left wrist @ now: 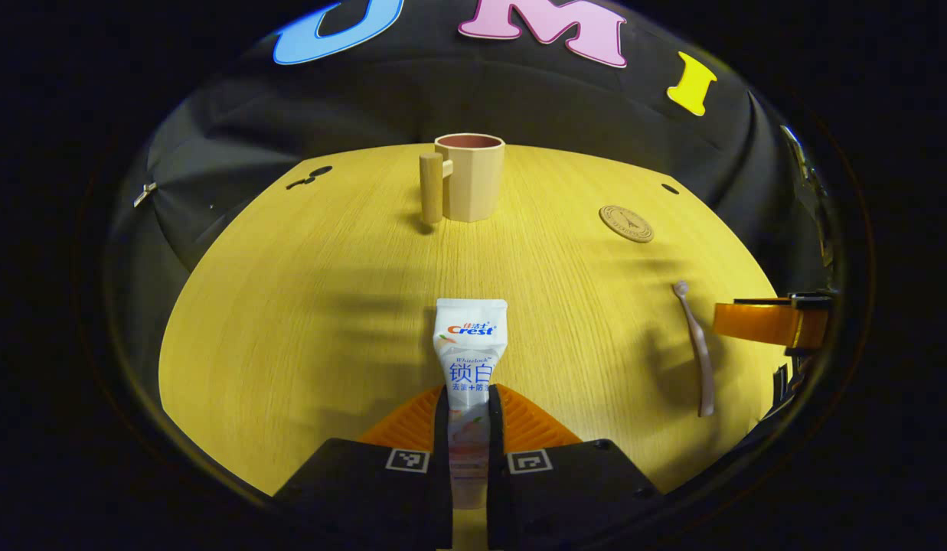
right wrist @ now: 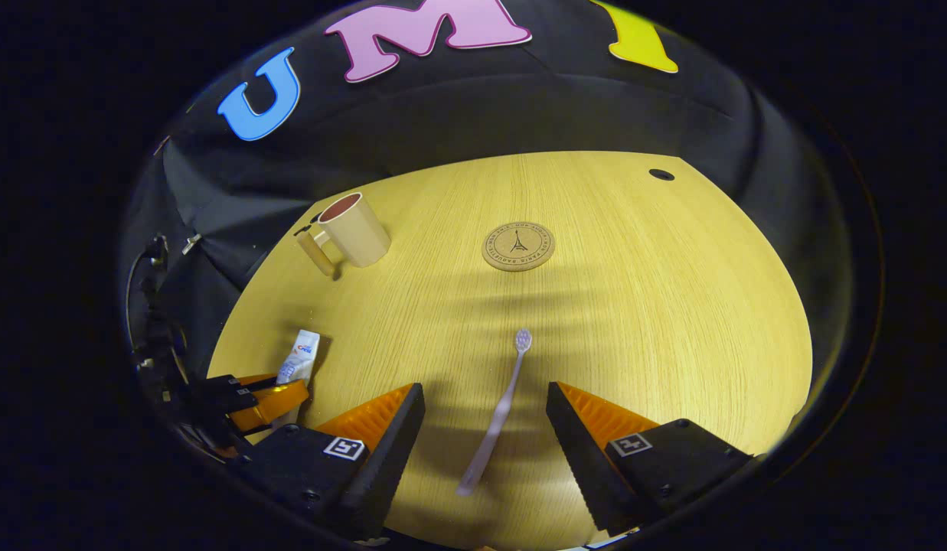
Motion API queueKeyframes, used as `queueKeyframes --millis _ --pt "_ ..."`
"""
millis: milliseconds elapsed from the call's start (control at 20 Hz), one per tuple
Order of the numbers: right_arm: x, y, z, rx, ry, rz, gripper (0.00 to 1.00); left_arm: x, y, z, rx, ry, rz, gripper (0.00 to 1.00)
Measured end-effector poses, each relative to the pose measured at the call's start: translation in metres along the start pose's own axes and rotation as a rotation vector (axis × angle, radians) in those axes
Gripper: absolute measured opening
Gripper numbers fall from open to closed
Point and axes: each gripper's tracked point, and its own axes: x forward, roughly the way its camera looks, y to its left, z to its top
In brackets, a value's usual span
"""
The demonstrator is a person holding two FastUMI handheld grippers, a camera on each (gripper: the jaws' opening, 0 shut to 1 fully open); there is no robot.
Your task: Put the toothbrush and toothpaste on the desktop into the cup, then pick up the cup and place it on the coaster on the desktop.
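A white toothpaste tube (left wrist: 471, 348) lies on the yellow wooden desktop (left wrist: 305, 306), and my left gripper (left wrist: 468, 428) is shut on its lower end. A beige cup (left wrist: 470, 177) with a wooden handle stands upright at the far side, and a round cork coaster (left wrist: 626, 223) lies to its right. In the right gripper view, a pale toothbrush (right wrist: 496, 413) lies flat with its head pointing away. My right gripper (right wrist: 484, 428) is open, with one finger on each side of the brush handle and neither touching it. The cup (right wrist: 356, 229), coaster (right wrist: 518, 246) and toothpaste tube (right wrist: 301, 353) also appear there.
The black cloth wall closes off the desktop's far side. Small dark holes (right wrist: 661, 174) mark the desktop near its far corners. The right gripper's finger (left wrist: 760, 321) enters the left gripper view at the right edge, beside the toothbrush (left wrist: 697, 348).
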Motion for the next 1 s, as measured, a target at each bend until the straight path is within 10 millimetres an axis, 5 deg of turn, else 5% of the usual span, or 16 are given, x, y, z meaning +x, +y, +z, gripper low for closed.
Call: queueKeyframes --millis 400,700,850,1000 --pt "0.018 -0.006 -0.019 -0.023 0.083 -0.059 0.99 -0.055 -0.018 0.023 -0.126 -0.106 -0.075 0.22" --pt "0.023 -0.005 -0.036 -0.058 0.132 -0.09 0.98 -0.089 -0.019 0.018 -0.166 -0.145 -0.08 0.22" --pt "0.023 -0.011 -0.039 -0.085 0.152 -0.134 0.83 -0.096 -0.016 0.013 -0.183 -0.157 -0.069 0.22" --pt "0.026 -0.015 -0.039 -0.106 0.172 -0.171 0.48 -0.104 -0.014 0.01 -0.175 -0.163 -0.06 0.22"
